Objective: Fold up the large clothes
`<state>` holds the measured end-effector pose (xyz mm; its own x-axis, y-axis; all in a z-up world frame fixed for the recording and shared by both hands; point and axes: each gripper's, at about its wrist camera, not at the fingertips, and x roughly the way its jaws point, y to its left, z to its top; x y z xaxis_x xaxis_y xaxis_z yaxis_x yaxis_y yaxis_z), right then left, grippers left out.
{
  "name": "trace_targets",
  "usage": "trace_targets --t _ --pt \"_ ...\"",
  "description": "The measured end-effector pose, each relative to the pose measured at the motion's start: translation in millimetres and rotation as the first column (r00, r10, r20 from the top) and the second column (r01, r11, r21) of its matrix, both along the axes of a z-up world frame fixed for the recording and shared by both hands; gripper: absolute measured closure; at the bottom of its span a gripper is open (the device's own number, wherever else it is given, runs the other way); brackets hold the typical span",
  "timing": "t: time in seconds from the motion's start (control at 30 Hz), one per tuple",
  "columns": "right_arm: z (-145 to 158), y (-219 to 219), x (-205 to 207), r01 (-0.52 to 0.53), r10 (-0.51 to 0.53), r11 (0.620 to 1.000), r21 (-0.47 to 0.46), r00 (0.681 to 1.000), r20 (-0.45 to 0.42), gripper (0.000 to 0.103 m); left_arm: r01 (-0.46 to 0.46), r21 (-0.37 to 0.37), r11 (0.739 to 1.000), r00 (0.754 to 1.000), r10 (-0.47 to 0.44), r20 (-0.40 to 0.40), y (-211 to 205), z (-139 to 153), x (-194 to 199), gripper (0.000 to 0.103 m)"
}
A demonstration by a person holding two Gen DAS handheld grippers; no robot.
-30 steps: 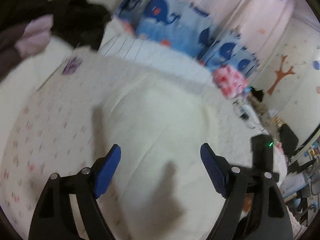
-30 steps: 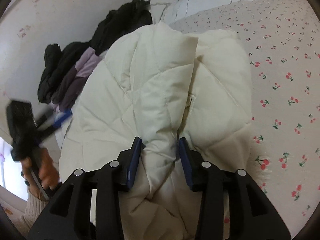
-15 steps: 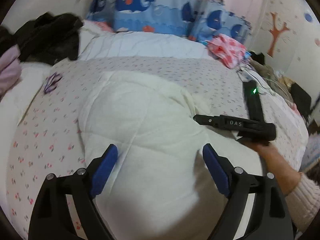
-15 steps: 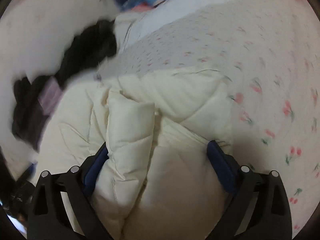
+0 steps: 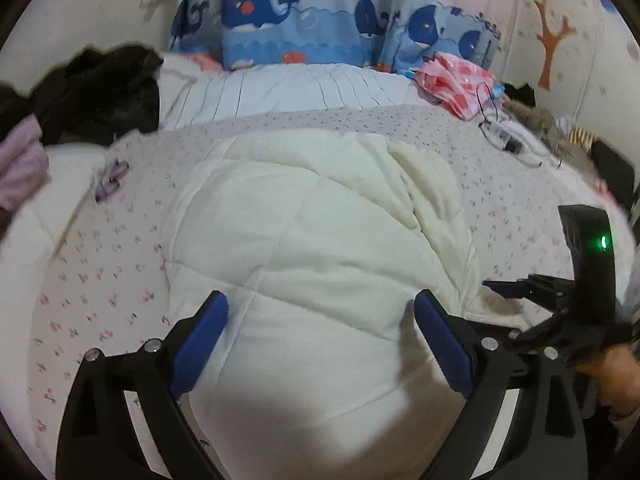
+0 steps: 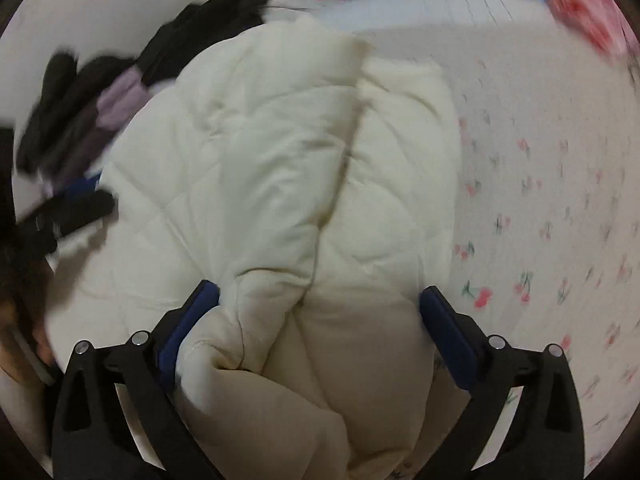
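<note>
While the folded cream jacket [image 6: 280, 184] lies on the bed [image 6: 540, 200], long axis twelve-to-six, both tools, left tool [image 5: 320, 332] and right tool [image 6: 320, 320], have just opened, released.

A child's bedroom at home: cherry-print bedsheet [image 5: 120, 280], whale-pattern pillows [image 5: 280, 28], tree wall sticker [image 5: 552, 48].

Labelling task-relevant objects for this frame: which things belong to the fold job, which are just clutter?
Job:
- cream quilted jacket, folded on the bed
- left gripper, open
- right gripper, open, jaws just widened, jacket bulging between them unpinched

Clutter:
- black clothes pile
- lilac garment
- whale cushions
- pink-red cloth
- cherry-print sheet
</note>
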<state>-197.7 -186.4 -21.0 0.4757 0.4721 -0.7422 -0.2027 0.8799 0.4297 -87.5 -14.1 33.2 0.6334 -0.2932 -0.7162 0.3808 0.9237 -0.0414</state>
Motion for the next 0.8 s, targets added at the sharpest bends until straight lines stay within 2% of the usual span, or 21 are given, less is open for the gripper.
trace_targets --t 0.07,0.13,0.2,0.33,0.43,0.5,0.57,0.6,0.63,0.7,0.8 --pt "12.9 0.7 -1.0 0.0 -0.001 0.999 -0.038 1.0 -0.006 0.007 -0.004 0.053 0.999 1.0 0.003 0.028 -4.8 -2.8 -4.6 0.011" --pt "26.5 1.9 -1.4 0.001 0.0 0.997 -0.076 1.0 0.012 0.007 -0.016 0.036 0.999 0.999 0.015 0.031 -0.6 -2.2 -5.3 0.011" --pt "55.7 3.4 -3.8 0.024 -0.014 0.994 -0.104 0.995 0.097 0.007 -0.035 0.009 0.999 0.999 0.035 0.022 6.6 -0.5 -3.6 0.011" --pt "110.8 10.0 14.9 0.085 -0.062 0.993 -0.076 0.962 0.265 0.007 -0.043 -0.005 0.999 0.999 0.043 0.019 10.7 0.7 -2.9 0.011" --pt "125.5 24.4 49.3 0.083 -0.061 0.995 -0.062 0.954 0.295 0.007 -0.044 -0.001 0.999 0.999 0.044 0.021 10.1 0.7 -3.4 0.011" --pt "106.1 35.5 81.1 0.111 -0.088 0.991 -0.077 0.964 0.25 0.007 -0.044 -0.003 0.999 0.999 0.045 0.019 9.3 1.1 -4.3 0.011" --pt "59.1 45.5 105.4 0.151 -0.128 0.978 -0.147 0.979 0.156 0.007 -0.044 -0.002 0.999 0.999 0.044 0.021 8.6 1.8 -5.2 0.011" --pt "26.6 42.7 112.9 0.132 -0.122 0.986 -0.104 0.988 0.097 0.007 -0.033 -0.012 0.999 0.999 0.033 0.023 8.0 2.8 -6.2 0.011" --pt "5.6 31.2 113.6 0.153 -0.153 0.988 0.005 0.986 0.059 0.007 -0.025 -0.012 1.0 0.999 0.025 0.021 5.7 4.0 -7.5 0.011" --pt "3.6 20.0 112.5 0.163 -0.164 0.986 0.044 0.986 0.035 0.007 -0.015 0.018 1.0 0.999 0.015 0.031 1.0 3.2 -9.5 0.01" --pt "15.0 20.3 108.1 0.12 -0.12 0.993 0.001 0.992 0.031 0.007 -0.019 0.047 0.999 0.999 0.016 0.051 -2.3 2.8 -12.8 0.01"
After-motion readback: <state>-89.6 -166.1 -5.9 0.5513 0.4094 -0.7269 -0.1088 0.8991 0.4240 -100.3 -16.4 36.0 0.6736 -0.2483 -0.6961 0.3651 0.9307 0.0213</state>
